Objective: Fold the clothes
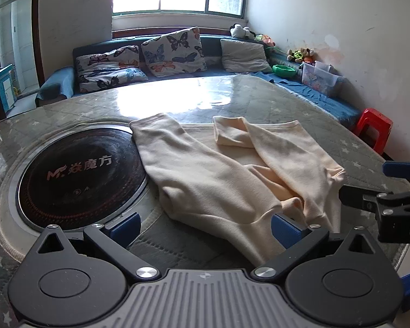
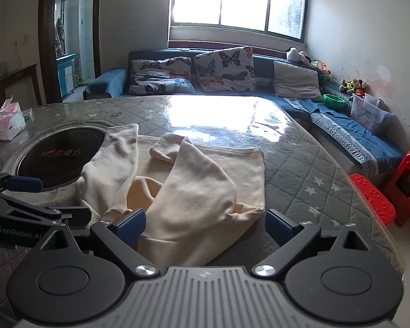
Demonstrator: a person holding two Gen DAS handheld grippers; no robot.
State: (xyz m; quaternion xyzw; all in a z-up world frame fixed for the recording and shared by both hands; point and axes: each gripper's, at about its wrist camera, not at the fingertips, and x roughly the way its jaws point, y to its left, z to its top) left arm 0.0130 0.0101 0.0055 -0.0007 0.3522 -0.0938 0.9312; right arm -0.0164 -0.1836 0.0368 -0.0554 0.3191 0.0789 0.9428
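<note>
A cream long-sleeved garment (image 1: 218, 175) lies on the quilted table (image 1: 232, 93) with both sleeves folded inward over its body. In the left wrist view my left gripper (image 1: 205, 229) is open at the garment's near edge, and cloth lies between its blue pads without being pinched. My right gripper (image 1: 369, 183) shows at the right, beside the garment's right shoulder. In the right wrist view the garment (image 2: 199, 191) reaches down between the wide-apart fingers of my right gripper (image 2: 205, 227), which is open. My left gripper (image 2: 54, 199) pokes in from the left, by the left sleeve.
A round black induction hob (image 1: 79, 175) is set into the table, partly under the left sleeve. A tissue pack (image 2: 6, 121) sits at the table's far left. Red stools (image 2: 407, 180) stand off the right edge. A sofa with butterfly cushions (image 2: 224, 68) runs behind.
</note>
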